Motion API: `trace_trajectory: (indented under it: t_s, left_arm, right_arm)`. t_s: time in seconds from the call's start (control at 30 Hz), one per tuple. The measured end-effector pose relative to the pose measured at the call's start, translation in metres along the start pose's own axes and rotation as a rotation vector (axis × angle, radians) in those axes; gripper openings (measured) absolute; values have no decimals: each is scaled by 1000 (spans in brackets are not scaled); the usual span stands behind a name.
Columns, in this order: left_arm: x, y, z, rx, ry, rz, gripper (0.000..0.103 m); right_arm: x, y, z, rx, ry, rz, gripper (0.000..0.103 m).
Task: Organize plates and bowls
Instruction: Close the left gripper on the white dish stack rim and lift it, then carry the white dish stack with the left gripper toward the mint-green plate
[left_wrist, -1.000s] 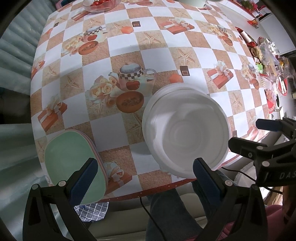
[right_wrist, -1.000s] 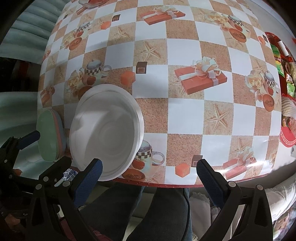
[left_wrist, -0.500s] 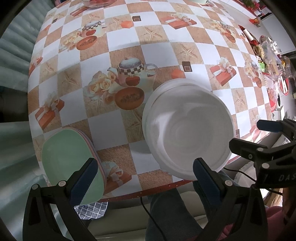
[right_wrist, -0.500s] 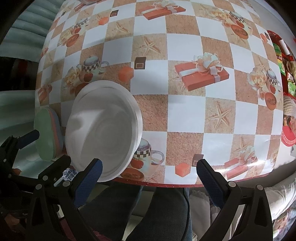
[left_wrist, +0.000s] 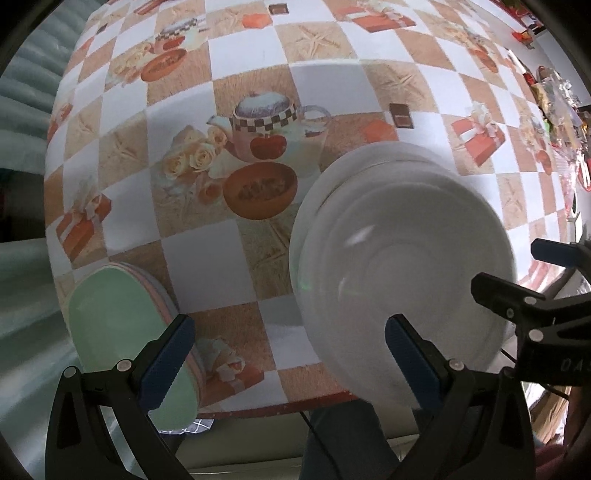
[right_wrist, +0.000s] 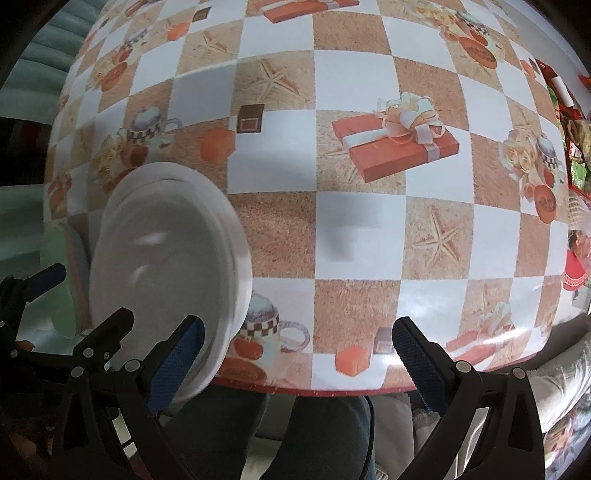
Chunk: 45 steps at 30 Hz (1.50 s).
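Note:
A stack of white bowls (left_wrist: 402, 258) sits near the table's front edge; it also shows at the left of the right wrist view (right_wrist: 166, 258). A stack of plates with a green one on top (left_wrist: 125, 332) lies at the front left corner, and shows at the far left of the right wrist view (right_wrist: 62, 280). My left gripper (left_wrist: 288, 354) is open and empty, low over the front edge between the two stacks. My right gripper (right_wrist: 295, 362) is open and empty, just right of the bowls; it shows in the left wrist view (left_wrist: 546, 288).
The table wears a checked oilcloth (right_wrist: 354, 229) with printed gifts, teapots and starfish. Cluttered packets and red items (left_wrist: 554, 92) lie at the far right edge. The person's legs (right_wrist: 295, 435) are below the front edge. A teal ribbed cushion (left_wrist: 33, 48) lies left of the table.
Both grippers have moved down and closer to the table; the bowls and plates loom larger. Neither stack has moved. Both grippers stay open.

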<state>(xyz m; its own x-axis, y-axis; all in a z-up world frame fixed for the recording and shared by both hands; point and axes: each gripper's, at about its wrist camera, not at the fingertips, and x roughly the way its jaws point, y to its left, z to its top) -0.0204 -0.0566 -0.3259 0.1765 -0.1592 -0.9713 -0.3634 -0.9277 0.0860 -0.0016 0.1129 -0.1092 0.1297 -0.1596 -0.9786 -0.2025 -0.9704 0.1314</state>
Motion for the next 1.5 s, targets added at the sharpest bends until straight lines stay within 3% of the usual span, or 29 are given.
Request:
trace_trajectory:
  t_s: [0.33, 0.63, 0.73, 1.1, 1.2, 1.3, 1.33, 1.4, 1.5]
  left_arm:
    - [27, -5, 12, -5, -6, -17, 103]
    - [36, 12, 24, -57, -8, -92, 103]
    - [32, 16, 27, -39, -23, -39, 103]
    - [32, 12, 15, -38, 0, -69, 98]
    - [29, 10, 13, -28, -14, -95, 88]
    - [26, 7, 14, -26, -21, -178, 53]
    - [25, 5, 15, -27, -20, -202, 45]
    - [23, -2, 16, -18, -19, -196, 44]
    - [23, -3, 13, -41, -12, -209, 42]
  right_arm:
    - [32, 10, 20, -17, 6, 4, 102]
    - [46, -5, 35, 40, 17, 130, 102]
    - [47, -11, 33, 30, 16, 122, 102]
    - [40, -13, -1, 7, -1, 114, 101]
    - [37, -7, 1, 11, 0, 161, 77]
    - [34, -1, 3, 6, 12, 220, 53]
    - [32, 1, 3, 3, 18, 231, 43]
    - [29, 8, 3, -4, 26, 239, 32]
    - [29, 11, 1, 13, 36, 220, 32]
